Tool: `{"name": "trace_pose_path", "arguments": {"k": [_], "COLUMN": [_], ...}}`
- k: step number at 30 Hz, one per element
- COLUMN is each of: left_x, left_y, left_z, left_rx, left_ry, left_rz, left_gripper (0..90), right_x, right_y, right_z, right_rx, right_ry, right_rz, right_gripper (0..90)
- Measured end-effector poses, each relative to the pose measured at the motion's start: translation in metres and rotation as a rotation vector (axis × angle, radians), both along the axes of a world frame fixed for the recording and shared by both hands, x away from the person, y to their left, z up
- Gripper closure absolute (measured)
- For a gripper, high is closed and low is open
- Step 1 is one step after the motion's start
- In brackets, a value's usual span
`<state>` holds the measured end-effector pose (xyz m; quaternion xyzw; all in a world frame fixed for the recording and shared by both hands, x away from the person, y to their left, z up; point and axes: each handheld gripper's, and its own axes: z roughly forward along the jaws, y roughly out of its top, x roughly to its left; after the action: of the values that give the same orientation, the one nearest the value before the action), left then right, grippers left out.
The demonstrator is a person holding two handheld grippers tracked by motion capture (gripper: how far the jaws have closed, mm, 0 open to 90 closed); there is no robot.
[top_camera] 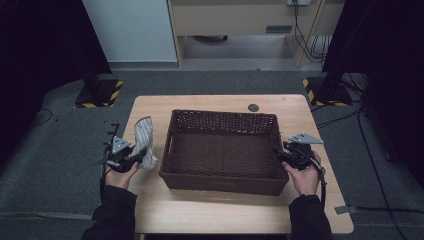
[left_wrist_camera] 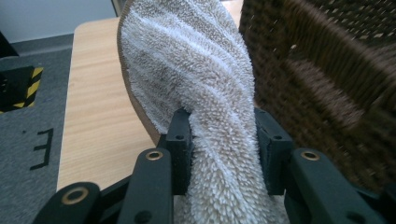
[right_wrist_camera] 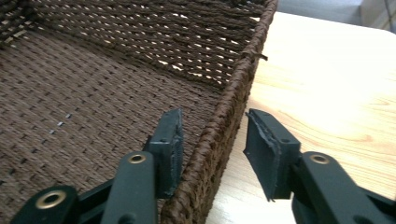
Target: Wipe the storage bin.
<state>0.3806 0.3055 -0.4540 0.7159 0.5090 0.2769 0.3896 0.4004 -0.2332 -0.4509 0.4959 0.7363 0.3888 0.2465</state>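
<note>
At nine o'clock on the pale wooden table point(top_camera: 225, 210) we hold the left gripper point(top_camera: 131, 159), its black jaws clenched on a fluffy beige-and-white striped slipper point(top_camera: 142, 140). In the left gripper view the slipper point(left_wrist_camera: 196, 88) stands tilted between the pads, squeezed at its narrow part, its brown edge turned toward the tabletop point(left_wrist_camera: 102, 116) and its pile side facing us. It hangs just beside the left wall of the dark brown rectangular woven basket point(top_camera: 222, 182), which sits at the table's centre.

At three o'clock our right gripper point(top_camera: 291, 156) straddles the basket's right rim. In the right gripper view one jaw is inside the basket point(right_wrist_camera: 93, 93), the other outside over the wood point(right_wrist_camera: 327, 93); a gap shows between the outer pad and the rim, so it is not clamped.

On the grey floor point(left_wrist_camera: 28, 140) at nine o'clock we read a black mark shaped like an "E". Black-and-yellow striped stand bases point(top_camera: 97, 92) sit at eleven and one o'clock.
</note>
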Motion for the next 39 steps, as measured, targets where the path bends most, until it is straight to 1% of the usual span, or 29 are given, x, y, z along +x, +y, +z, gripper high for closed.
{"name": "trace_pose_path", "arguments": {"k": [1, 2, 4, 6, 8, 10, 11, 15, 16, 17, 19, 22, 23, 24, 26, 29, 32, 35, 37, 39], "left_x": [0.0, 0.0, 0.0, -0.001, -0.001, -0.001, -0.001, 0.001, 0.001, 0.004, 0.008, 0.018, 0.018, 0.026, 0.035, 0.048, 0.059, 0.066, 0.069, 0.073], "left_y": [0.0, 0.0, 0.001, 0.002, 0.003, 0.004, 0.004, 0.006, 0.006, 0.005, 0.003, 0.0, 0.0, -0.002, -0.003, -0.008, -0.015, -0.02, -0.021, -0.021], "left_z": [0.004, 0.006, 0.01, 0.014, 0.016, 0.017, 0.017, 0.027, 0.027, 0.032, 0.034, 0.038, 0.038, 0.039, 0.038, 0.033, 0.025, 0.019, 0.015, 0.01], "left_rx": [-0.01, -0.016, -0.027, -0.032, -0.039, -0.04, -0.04, -0.051, -0.051, -0.058, -0.062, -0.053, -0.053, -0.053, -0.048, -0.048, -0.035, -0.022, -0.012, -0.016], "left_ry": [-0.017, -0.024, -0.033, -0.044, -0.048, -0.052, -0.052, -0.079, -0.079, -0.094, -0.101, -0.114, -0.114, -0.119, -0.12, -0.107, -0.093, -0.09, -0.082, -0.07], "left_rz": [0.0, 0.003, 0.004, 0.009, 0.011, 0.01, 0.01, 0.006, 0.006, -0.003, -0.013, -0.023, -0.023, -0.021, -0.025, -0.045, -0.083, -0.112, -0.117, -0.122], "left_gripper": [62.9, 62.9, 62.9, 62.9, 62.8, 62.8, 62.9, 62.9, 62.9, 62.9, 62.9, 62.9, 62.9, 62.9, 62.9, 62.9, 62.9, 63.1, 63.2, 63.5], "right_x": [0.001, 0.0, 0.001, 0.001, 0.002, 0.002, 0.001, -0.002, -0.003, -0.004, -0.006, -0.007, -0.008, -0.008, -0.008, -0.008, -0.008, -0.008, -0.008, -0.008], "right_y": [0.001, 0.002, 0.003, 0.004, 0.005, 0.007, 0.007, 0.008, 0.008, 0.007, 0.005, 0.004, 0.005, 0.005, 0.005, 0.006, 0.006, 0.007, 0.007, 0.006], "right_z": [-0.001, -0.001, -0.002, -0.003, -0.004, -0.004, -0.004, -0.003, -0.003, -0.002, -0.002, -0.002, -0.002, -0.002, -0.002, -0.002, -0.001, -0.002, -0.002, -0.002], "right_rx": [-0.004, -0.007, -0.006, 0.009, 0.013, 0.022, 0.018, 0.014, 0.014, 0.015, 0.016, 0.014, 0.016, 0.014, 0.012, -0.002, -0.017, -0.017, -0.015, -0.013], "right_ry": [-0.007, -0.006, -0.016, -0.02, -0.028, -0.026, -0.026, -0.019, -0.022, -0.018, -0.018, -0.018, -0.018, -0.017, -0.019, -0.019, -0.023, -0.024, -0.024, -0.024], "right_rz": [0.024, 0.03, 0.038, 0.052, 0.07, 0.079, 0.087, 0.108, 0.106, 0.106, 0.11, 0.119, 0.118, 0.119, 0.118, 0.117, 0.118, 0.116, 0.116, 0.117], "right_gripper": [65.0, 65.6, 66.5, 66.8, 66.9, 67.0, 67.1, 67.1, 67.1, 67.3, 67.7, 67.9, 68.0, 68.0, 67.9, 67.5, 67.3, 67.1, 67.0, 66.8]}}
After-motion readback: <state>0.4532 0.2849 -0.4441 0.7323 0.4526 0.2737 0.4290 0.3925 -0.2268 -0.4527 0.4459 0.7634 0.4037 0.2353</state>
